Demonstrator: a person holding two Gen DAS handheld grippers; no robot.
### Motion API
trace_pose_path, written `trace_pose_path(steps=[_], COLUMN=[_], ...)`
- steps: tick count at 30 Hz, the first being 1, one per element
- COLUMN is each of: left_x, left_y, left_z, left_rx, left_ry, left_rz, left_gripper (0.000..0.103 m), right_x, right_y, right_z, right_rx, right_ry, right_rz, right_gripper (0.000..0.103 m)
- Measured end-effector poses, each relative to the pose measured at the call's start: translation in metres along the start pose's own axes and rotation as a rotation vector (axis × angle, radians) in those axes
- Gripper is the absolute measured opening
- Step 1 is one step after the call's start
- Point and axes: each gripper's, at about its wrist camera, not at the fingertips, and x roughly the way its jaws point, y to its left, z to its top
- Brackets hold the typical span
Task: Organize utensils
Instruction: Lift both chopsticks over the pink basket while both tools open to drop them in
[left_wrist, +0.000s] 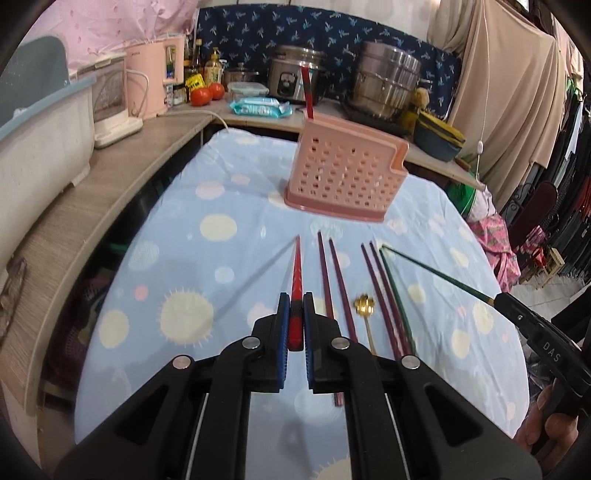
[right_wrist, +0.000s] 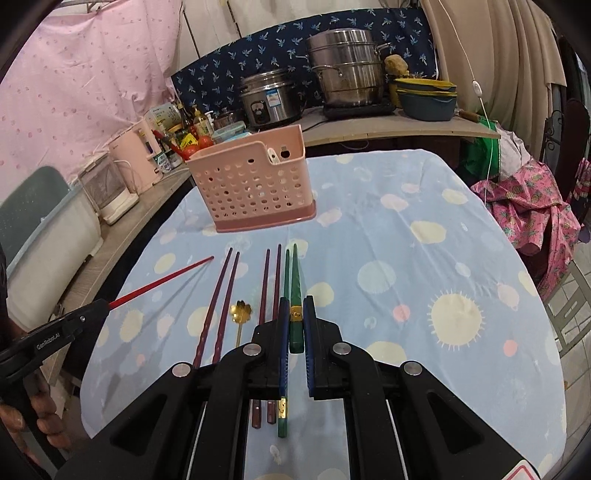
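Note:
My left gripper (left_wrist: 295, 301) is shut on a red chopstick (left_wrist: 296, 273) and holds it above the table, tip forward. My right gripper (right_wrist: 294, 304) is shut on a green chopstick (right_wrist: 295, 284), also lifted. A pink perforated utensil holder (left_wrist: 345, 173) stands mid-table ahead; one red chopstick (left_wrist: 307, 94) stands in it. On the cloth lie two pairs of dark purple chopsticks (left_wrist: 334, 280) (left_wrist: 382, 288), a second green chopstick (right_wrist: 285, 273) and a small gold flower spoon (left_wrist: 365, 308). The holder also shows in the right wrist view (right_wrist: 255, 181).
The table has a light blue dotted cloth (right_wrist: 424, 266). A wooden counter (left_wrist: 110, 177) runs along the left and back with a pink kettle (left_wrist: 153, 77), tomatoes, a rice cooker (left_wrist: 295, 75) and steel pots (right_wrist: 347, 70). Clothes hang at the right.

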Motion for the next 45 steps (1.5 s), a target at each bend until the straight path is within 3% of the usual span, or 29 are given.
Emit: trace_pose_path(steps=[25, 36, 45], left_x=[-0.011, -0.032, -0.016], left_y=[-0.025, -0.052, -0.063], left_z=[0.123, 0.206, 0.261], left_rx=[0.067, 0.094, 0.109], left_ry=[-0.227, -0.388, -0.472], left_rz=[-0.013, -0.076, -0.05], left_gripper=[0.007, 0.007, 0.007], right_x=[-0.012, -0.017, -0.001], right_y=[-0.006, -0.005, 0.015], right_z=[0.106, 0.194, 0.265], right_rx=[0.018, 0.049, 0.056], right_ry=[-0.198, -0.343, -0.443], right_rz=[0.018, 0.076, 0.122], right_gripper=[0.007, 0.007, 0.007])
